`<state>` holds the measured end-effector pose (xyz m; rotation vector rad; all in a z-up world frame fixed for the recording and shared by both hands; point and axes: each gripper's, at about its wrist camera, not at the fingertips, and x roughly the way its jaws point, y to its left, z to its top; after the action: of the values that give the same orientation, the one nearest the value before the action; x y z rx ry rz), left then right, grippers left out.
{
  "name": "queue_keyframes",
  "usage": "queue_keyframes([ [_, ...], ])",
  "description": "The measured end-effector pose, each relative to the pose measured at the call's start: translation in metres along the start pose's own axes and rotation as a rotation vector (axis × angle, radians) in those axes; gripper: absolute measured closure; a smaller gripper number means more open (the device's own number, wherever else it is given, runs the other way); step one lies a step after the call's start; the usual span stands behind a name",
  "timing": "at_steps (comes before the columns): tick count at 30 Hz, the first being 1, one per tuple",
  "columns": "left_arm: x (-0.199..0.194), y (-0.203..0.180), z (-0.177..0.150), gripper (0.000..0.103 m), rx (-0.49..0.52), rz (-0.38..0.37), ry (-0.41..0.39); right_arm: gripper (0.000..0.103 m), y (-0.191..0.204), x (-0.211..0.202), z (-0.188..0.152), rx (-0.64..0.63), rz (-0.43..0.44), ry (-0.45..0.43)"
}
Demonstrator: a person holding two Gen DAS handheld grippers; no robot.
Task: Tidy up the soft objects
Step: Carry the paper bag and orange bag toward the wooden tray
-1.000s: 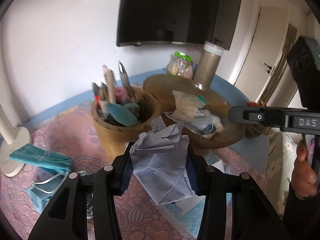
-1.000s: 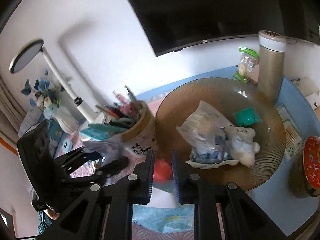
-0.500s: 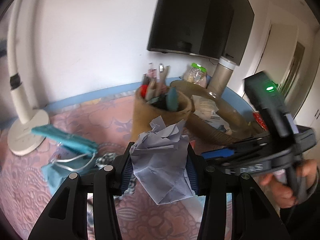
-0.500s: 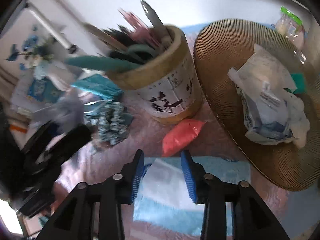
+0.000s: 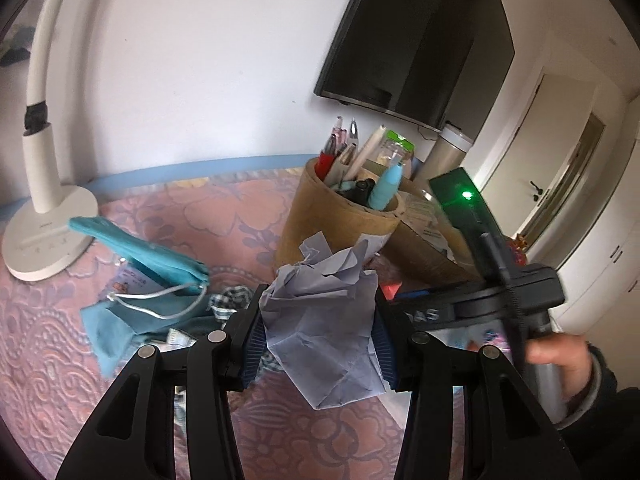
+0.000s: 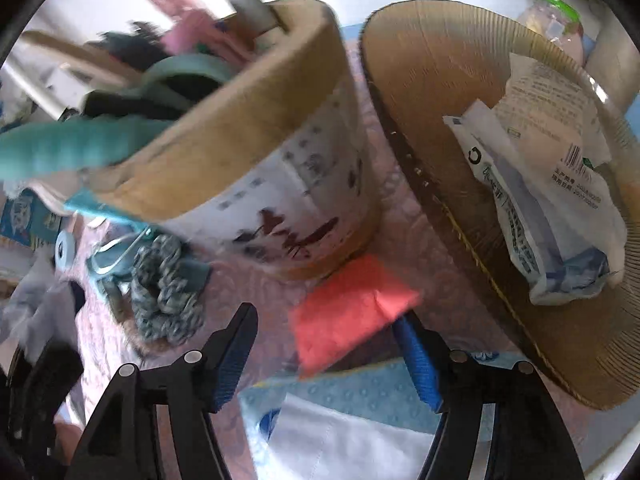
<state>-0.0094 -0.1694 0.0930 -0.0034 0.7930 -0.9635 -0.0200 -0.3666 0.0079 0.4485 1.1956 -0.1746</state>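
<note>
Crumpled grey-lilac paper [image 5: 324, 328] sits pinched between the blue pads of your left tool [image 5: 320, 344], held above the pink patterned tabletop [image 5: 60, 360] and in front of the pen holder [image 5: 340, 224].

Your right tool [image 6: 324, 360] has just been opening; its jaws stand spread with nothing gripped. The orange-red soft pouch [image 6: 348, 312] lies on the tabletop just ahead of the gap, its near edge reaching between the fingertips, and the right-hand blue pad [image 6: 416, 360] is close to its corner; whether they touch you cannot tell. Below the pouch lies a light blue dotted packet [image 6: 360, 392]. In the left view your right hand [image 5: 560, 360] grips the black handle of that tool.

To the left of the pouch lies a checked scrunchie [image 6: 164, 292], and near it a teal face mask [image 5: 148, 256] with white ear loops.

The round cardboard pen holder is packed with pens, a teal tube and scissors. Right of it, the wide ribbed brown dish [image 6: 432, 80] holds a crinkled white-and-blue plastic packet [image 6: 548, 184].
</note>
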Motion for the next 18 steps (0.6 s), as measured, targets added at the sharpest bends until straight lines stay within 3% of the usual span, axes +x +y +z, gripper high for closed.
queue_keyframes([
  [3,0.001,0.0,-0.001,0.059,0.003,-0.002,0.01,0.054,-0.001,0.008,0.0,0.006,-0.012,0.007],
  [7,0.002,0.001,-0.001,0.059,-0.004,-0.004,0.009,0.061,0.001,0.003,-0.007,-0.007,0.046,-0.001],
  [12,-0.003,-0.004,-0.001,0.059,0.018,0.015,0.0,0.062,0.006,-0.026,-0.02,-0.007,0.15,-0.058],
  [18,-0.002,-0.022,0.002,0.059,0.064,0.011,0.001,0.062,0.008,-0.071,-0.032,-0.046,0.111,-0.163],
])
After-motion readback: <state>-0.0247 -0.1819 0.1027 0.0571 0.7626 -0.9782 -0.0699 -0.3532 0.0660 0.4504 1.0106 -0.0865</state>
